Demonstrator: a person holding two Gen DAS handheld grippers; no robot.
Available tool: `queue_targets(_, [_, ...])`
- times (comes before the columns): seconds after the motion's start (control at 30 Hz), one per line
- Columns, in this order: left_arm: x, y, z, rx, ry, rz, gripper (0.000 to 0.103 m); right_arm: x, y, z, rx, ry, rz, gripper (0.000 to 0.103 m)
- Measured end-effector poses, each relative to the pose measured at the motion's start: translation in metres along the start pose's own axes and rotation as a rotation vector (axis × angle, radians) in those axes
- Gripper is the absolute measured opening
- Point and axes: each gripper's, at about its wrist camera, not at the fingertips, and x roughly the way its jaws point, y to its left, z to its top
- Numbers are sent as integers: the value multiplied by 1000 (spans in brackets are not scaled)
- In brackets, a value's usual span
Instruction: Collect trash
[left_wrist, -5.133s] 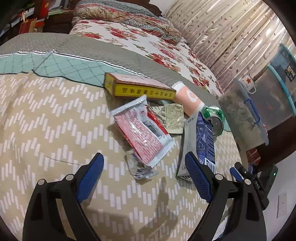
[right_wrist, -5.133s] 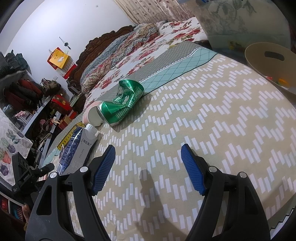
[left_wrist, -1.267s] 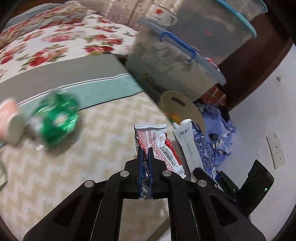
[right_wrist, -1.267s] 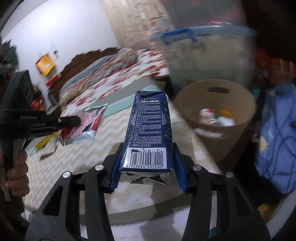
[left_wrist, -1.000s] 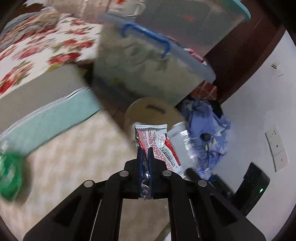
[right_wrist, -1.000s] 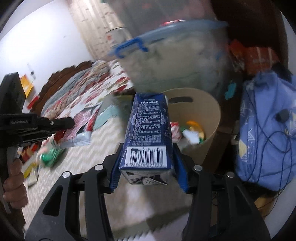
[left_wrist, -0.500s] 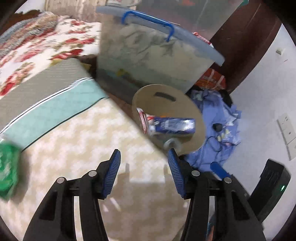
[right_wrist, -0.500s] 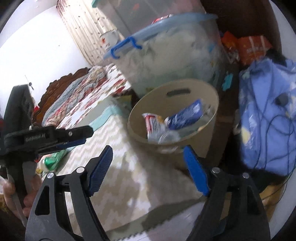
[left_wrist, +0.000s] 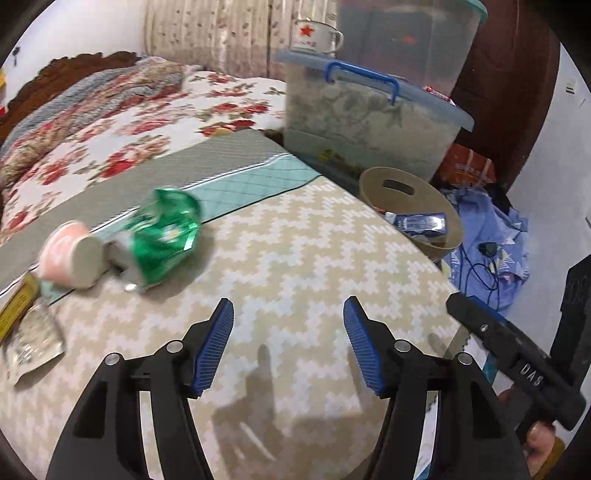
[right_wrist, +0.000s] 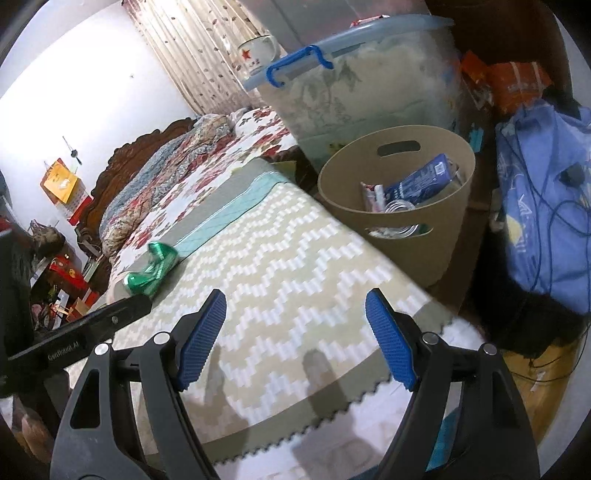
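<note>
The left hand-held gripper (left_wrist: 288, 345) hangs over the zigzag-patterned bed cover (left_wrist: 295, 258) with its blue pads spread well apart; its jaws have just been opening, and nothing sits between them. The right hand-held gripper (right_wrist: 295, 338) is likewise spread wide and empty above the same cover, near the scalloped edge of the bed, its jaws also freshly widened.

Beside the bed stands a tan waste bin (right_wrist: 436, 221) with a slot handle. Inside it lie the blue carton (right_wrist: 421, 182), a red-and-white wrapper (right_wrist: 371, 195) and some clear plastic rubbish. In the left wrist view the carton (left_wrist: 421, 223) shows lying flat in the bin (left_wrist: 376, 184).

Still on the bed cover, well away from both grippers, are a crushed green can (left_wrist: 162, 236), a pink-and-white cup (left_wrist: 72, 254) on its side touching the can, a silvery wrapper (left_wrist: 31, 341) and the corner of a yellow box (left_wrist: 14, 308) at the left edge.
</note>
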Motion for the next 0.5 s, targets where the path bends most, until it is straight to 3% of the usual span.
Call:
queue_targets(0.3, [-44,26,-29,-33,-58,51,68,-22,34,-17,-21,-4,27,79])
queue_targets(0.5, [-71,32,-41,-27,-111,97,80,-35,54,-27,-33,-8,44,81])
